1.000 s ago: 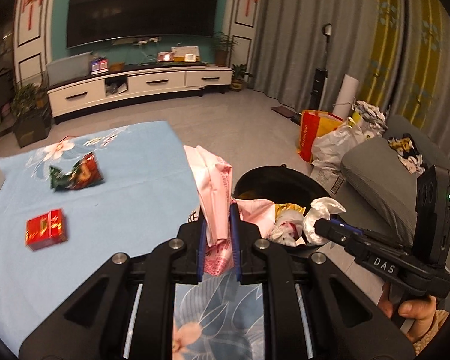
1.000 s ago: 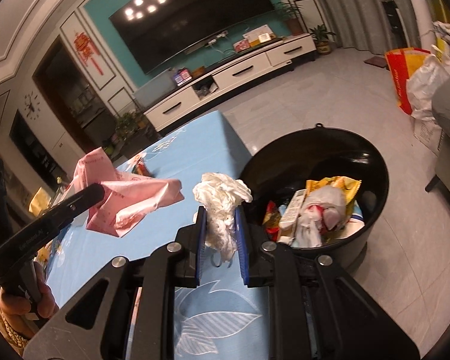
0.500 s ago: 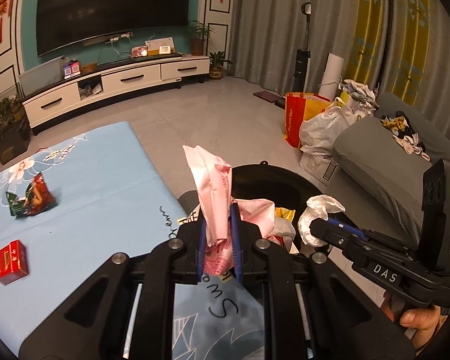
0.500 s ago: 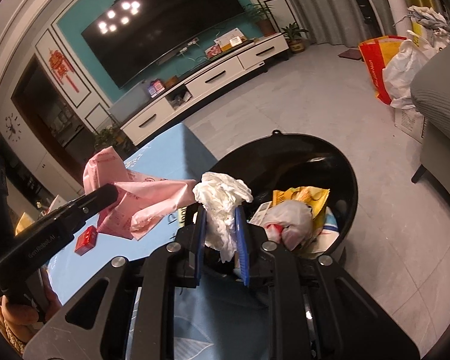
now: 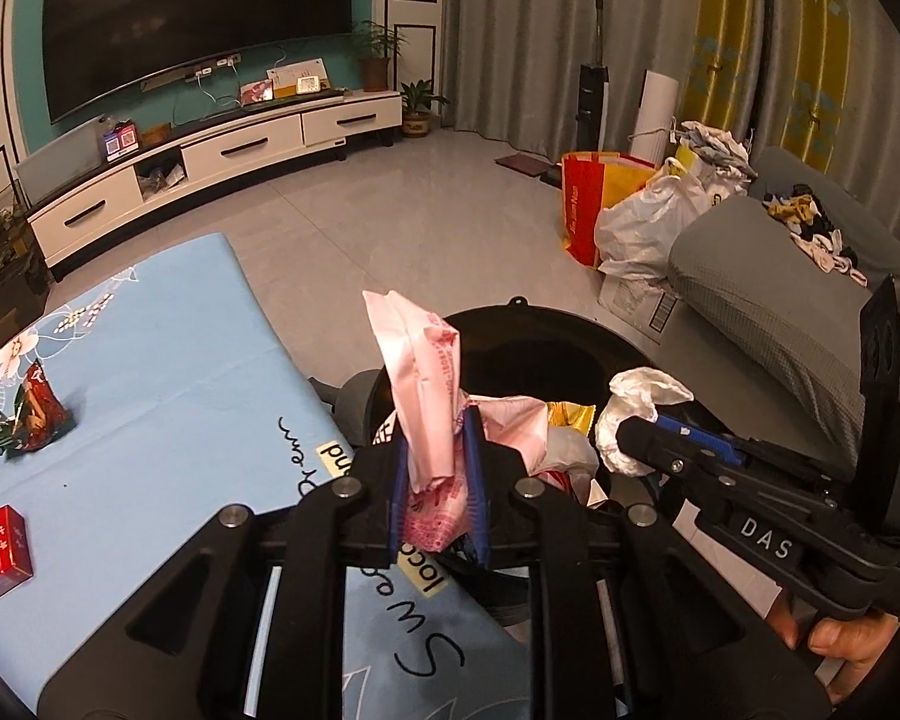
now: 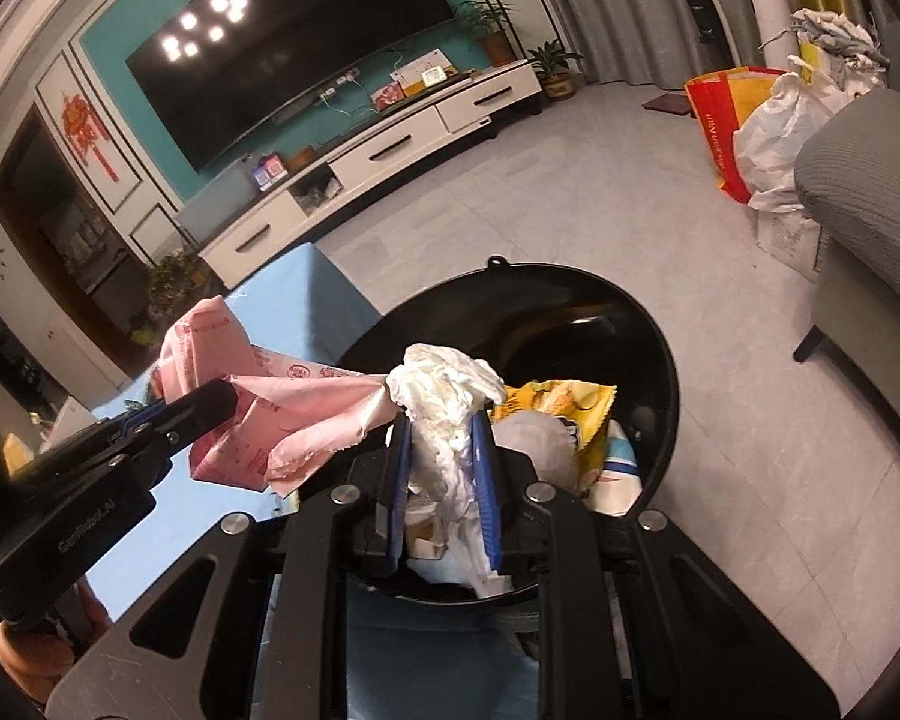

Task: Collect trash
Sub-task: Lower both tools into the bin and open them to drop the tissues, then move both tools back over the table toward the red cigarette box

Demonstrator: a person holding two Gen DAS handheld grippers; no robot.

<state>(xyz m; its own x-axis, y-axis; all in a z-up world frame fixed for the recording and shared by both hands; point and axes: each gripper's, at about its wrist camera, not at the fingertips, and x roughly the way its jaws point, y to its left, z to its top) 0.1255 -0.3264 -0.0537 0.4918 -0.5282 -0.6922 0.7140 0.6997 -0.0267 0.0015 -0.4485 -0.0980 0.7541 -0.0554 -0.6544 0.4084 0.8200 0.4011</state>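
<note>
Left wrist view: left gripper has its jaws just starting to part, a crumpled pink wrapper still between the blue pads and standing up out of them. It sits above the near rim of the black trash bin, at the corner of the blue tablecloth. The bin already holds a yellow snack packet and pale bags. Right gripper enters from the right, gripping a white tissue wad over the bin; a hand is on its handle. On the cloth, well apart from the bin: a red-green snack bag and a red box. Right wrist view: right gripper clamped on the white tissue wad, which bulges above the pads, directly over the bin's opening. Left gripper comes in from the left, the pink wrapper reaching to touch the tissue. Yellow packet lies inside the bin.
</note>
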